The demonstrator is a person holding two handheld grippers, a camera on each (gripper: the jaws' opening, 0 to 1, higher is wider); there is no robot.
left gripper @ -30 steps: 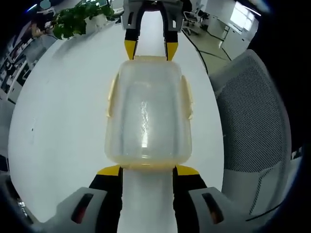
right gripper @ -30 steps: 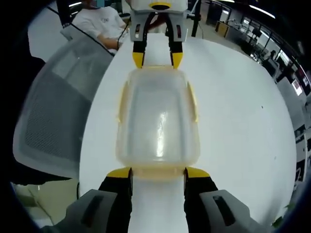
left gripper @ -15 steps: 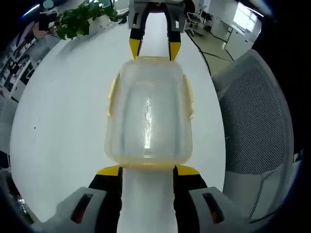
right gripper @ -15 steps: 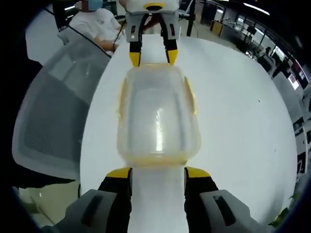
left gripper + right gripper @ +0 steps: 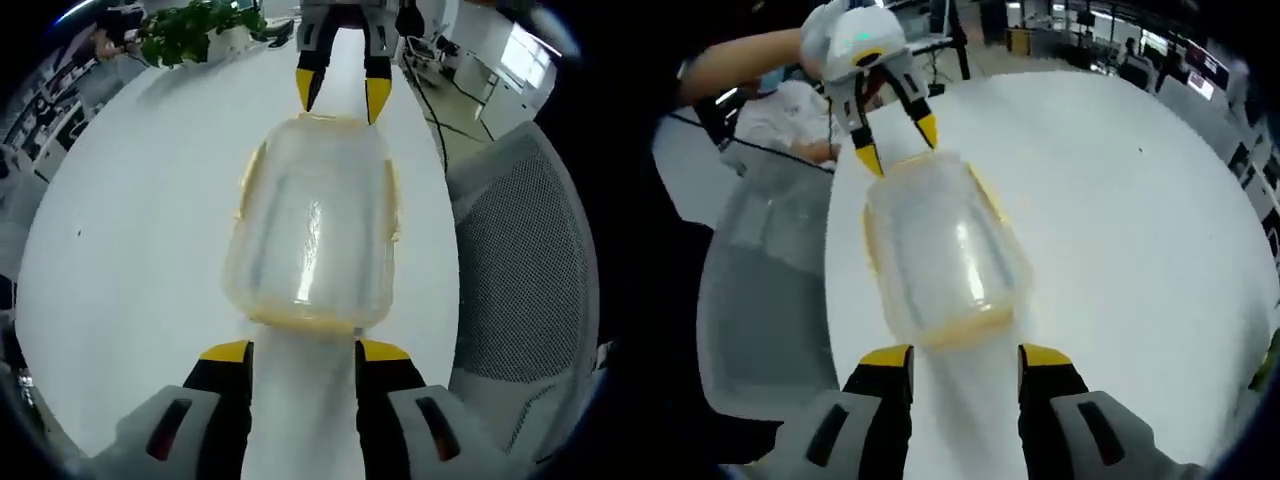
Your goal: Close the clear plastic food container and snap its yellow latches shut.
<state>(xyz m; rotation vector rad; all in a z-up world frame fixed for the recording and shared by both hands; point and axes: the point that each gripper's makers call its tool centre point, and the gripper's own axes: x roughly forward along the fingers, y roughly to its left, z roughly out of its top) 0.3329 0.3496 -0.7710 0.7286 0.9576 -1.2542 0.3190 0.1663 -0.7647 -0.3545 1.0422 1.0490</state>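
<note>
Jaws of my left gripper [image 5: 303, 352] are standing apart, just short of the clear container's [image 5: 312, 232] near end; my right gripper [image 5: 954, 356] is doing likewise from the opposite end (also gaping). I'm seeing the lidded container lying on the white table [image 5: 130, 210], beside a mesh chair [image 5: 525, 250].

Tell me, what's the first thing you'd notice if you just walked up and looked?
The clear plastic food container with its yellow latches, lying in the middle of a big white table. A yellow-tipped gripper sits at each short end: the left gripper near one end and the right gripper at the far one, both with jaws spread. After that, the grey mesh chair beside the table and a green plant at its far edge.
</note>
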